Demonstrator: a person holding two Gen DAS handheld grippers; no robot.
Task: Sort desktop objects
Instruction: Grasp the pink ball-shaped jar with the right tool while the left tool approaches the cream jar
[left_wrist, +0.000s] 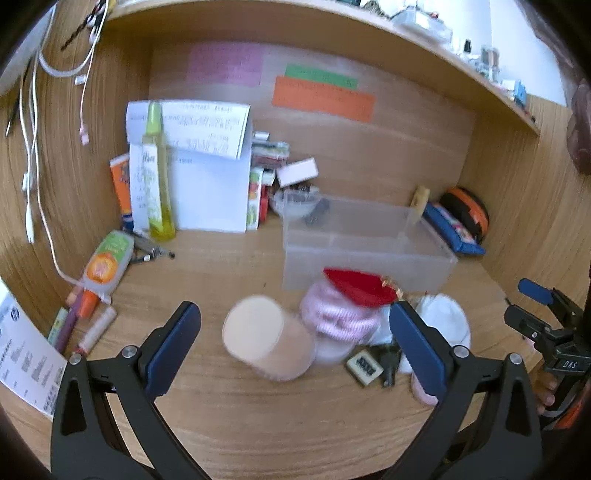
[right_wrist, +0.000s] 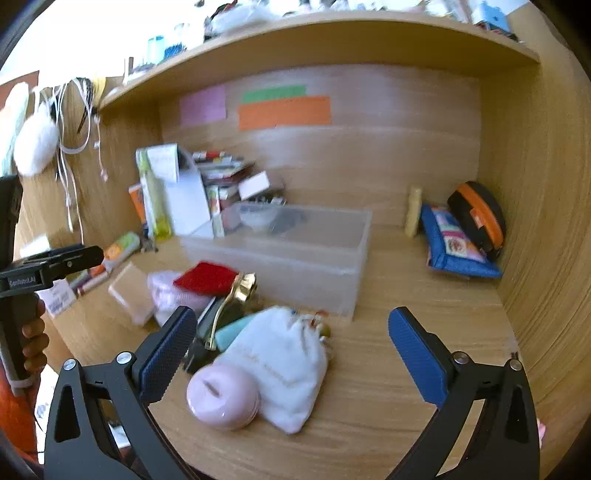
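Note:
A pile of small objects lies on the wooden desk in front of a clear plastic bin. In the left wrist view a round beige compact, a pink knitted item, a red pouch, a white drawstring bag and a small tile keychain are visible. My left gripper stands open just before the compact, holding nothing. In the right wrist view the white drawstring bag and a pink round case lie between the fingers of my open right gripper, untouched.
White boxes, a yellow-green bottle and small cartons stand at the back left. A glue bottle and pens lie at the left. A blue pouch and an orange-black case lean in the right corner. Cables hang on the left wall.

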